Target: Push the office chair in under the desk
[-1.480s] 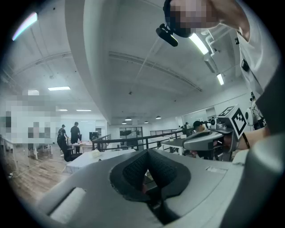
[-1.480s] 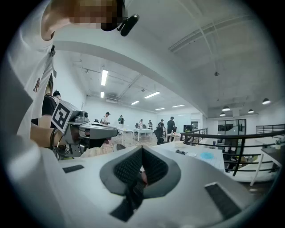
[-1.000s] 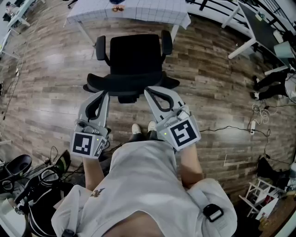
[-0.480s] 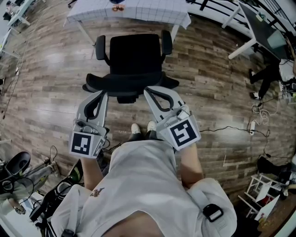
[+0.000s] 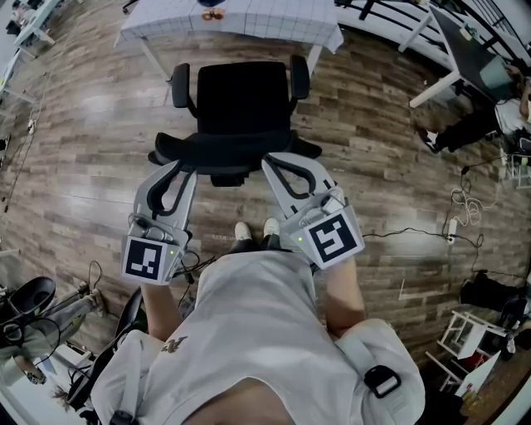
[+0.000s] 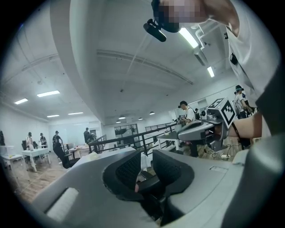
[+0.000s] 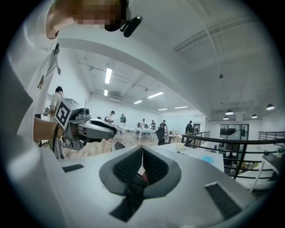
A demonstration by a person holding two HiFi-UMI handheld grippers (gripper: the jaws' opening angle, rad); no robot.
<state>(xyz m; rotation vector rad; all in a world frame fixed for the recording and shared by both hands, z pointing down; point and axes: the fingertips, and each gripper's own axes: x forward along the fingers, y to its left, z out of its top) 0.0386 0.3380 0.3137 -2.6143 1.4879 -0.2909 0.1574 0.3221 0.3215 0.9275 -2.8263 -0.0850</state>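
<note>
Black office chair at twelve o'clock, facing a white-covered counter. Behind its backrest, the left claw at seven o'clock has just been opening slightly and grips nothing. The right claw at five o'clock is closed.

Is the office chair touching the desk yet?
Apart. The head view shows a strip of wood floor between the office chair and the desk edge.

The left gripper, left of centre in the head view, points forward and up the frame. Its jaws have just been opening and stand slightly apart, with nothing between them. The right gripper, just right of centre, lies alongside, its jaws pressed together.
</note>
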